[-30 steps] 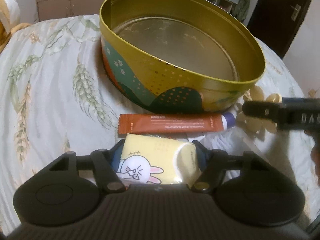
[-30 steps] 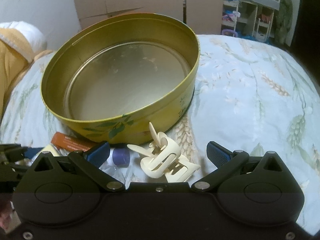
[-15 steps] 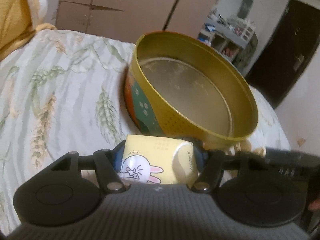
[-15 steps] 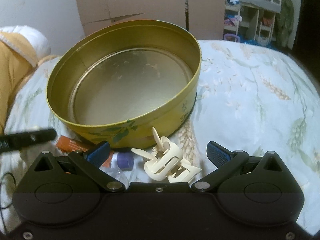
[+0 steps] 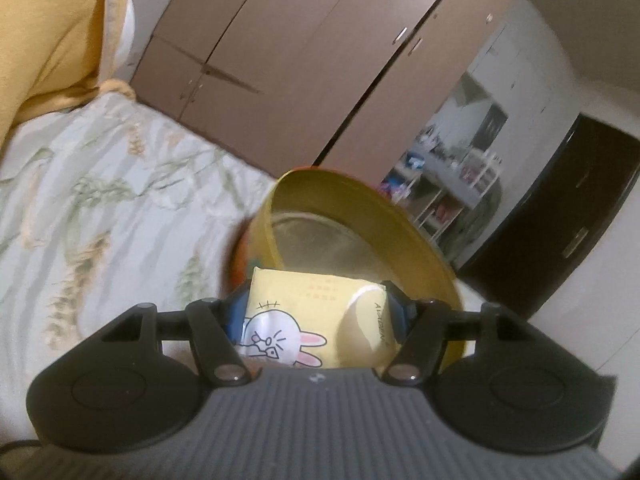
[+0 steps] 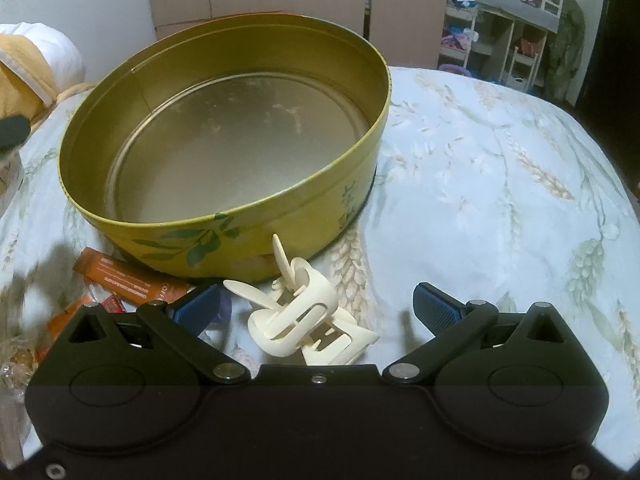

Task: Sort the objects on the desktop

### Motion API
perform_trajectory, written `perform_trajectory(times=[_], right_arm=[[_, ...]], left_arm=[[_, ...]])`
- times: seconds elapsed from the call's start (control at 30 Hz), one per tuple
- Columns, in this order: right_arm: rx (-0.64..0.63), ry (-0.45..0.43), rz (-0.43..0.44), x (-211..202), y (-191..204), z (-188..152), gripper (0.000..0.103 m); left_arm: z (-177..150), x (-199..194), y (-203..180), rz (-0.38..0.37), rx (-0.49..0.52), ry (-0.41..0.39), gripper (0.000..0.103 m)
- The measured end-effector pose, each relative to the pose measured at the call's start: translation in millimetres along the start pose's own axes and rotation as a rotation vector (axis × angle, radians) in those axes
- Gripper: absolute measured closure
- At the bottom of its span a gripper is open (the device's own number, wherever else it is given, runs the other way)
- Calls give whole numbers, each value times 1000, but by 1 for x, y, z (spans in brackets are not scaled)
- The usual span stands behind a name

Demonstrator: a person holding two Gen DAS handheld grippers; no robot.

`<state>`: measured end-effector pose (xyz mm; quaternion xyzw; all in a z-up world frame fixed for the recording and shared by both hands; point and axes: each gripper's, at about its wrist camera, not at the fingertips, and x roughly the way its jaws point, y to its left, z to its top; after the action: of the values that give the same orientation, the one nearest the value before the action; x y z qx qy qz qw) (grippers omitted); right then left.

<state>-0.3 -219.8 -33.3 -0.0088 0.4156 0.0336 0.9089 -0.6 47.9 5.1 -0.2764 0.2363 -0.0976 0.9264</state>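
My left gripper (image 5: pixel 318 312) is shut on a yellow tissue pack (image 5: pixel 312 316) printed with a cartoon rabbit, held up in front of the round yellow tin (image 5: pixel 360 216). The tin (image 6: pixel 224 216) stands empty on the bed. In the right wrist view a cream hair claw clip (image 6: pixel 308 316) lies between the wide-apart fingers of my right gripper (image 6: pixel 316 304), which is open and touches nothing. An orange tube (image 6: pixel 128 280) with a purple cap lies left of the clip against the tin's wall.
The bedspread (image 6: pixel 500 184) has a wheat print and sags toward its edges. A yellow blanket (image 5: pixel 48 28) lies at the far left. Brown wardrobes (image 5: pixel 320 60) stand behind the bed. Small wrapped items (image 6: pixel 24 352) lie at the lower left in the right wrist view.
My left gripper has lifted the tissue pack off the bed and rolled, so the tin now sits lower and tilted in its view. The right gripper has hardly moved.
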Motion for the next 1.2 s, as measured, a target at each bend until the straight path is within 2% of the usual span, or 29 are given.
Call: perform_trajectory(times=[0.17, 0.27, 0.37, 0.5, 0.8, 0.93, 1.03, 1.07, 1.17, 1.2], right_arm=[[-11, 8, 27, 2, 2, -1, 0], [-14, 12, 32, 5, 3, -1, 1], [-5, 21, 38, 8, 1, -1, 3], [17, 27, 44, 10, -3, 0, 6], [-8, 22, 53, 12, 2, 0, 10], [-8, 20, 53, 13, 1, -1, 10], [-11, 16, 49, 12, 1, -1, 10], [-13, 15, 48, 12, 1, -2, 10], [-12, 14, 47, 13, 1, -1, 10], [-13, 14, 45, 13, 1, -1, 11]], left_arm=[[-1, -3, -11, -57, -11, -83, 35], [-5, 5, -13, -66, -19, -108, 35], [-10, 13, -20, -50, 27, -133, 35], [-17, 14, -30, -87, 72, -183, 35], [-32, 22, -48, 23, 242, -274, 35], [-39, 31, -53, 68, 310, -267, 34], [-44, 32, -57, 76, 347, -267, 28], [-45, 31, -59, 78, 357, -278, 23], [-49, 22, -62, 100, 359, -358, 0], [-50, 20, -62, 107, 358, -379, 0]])
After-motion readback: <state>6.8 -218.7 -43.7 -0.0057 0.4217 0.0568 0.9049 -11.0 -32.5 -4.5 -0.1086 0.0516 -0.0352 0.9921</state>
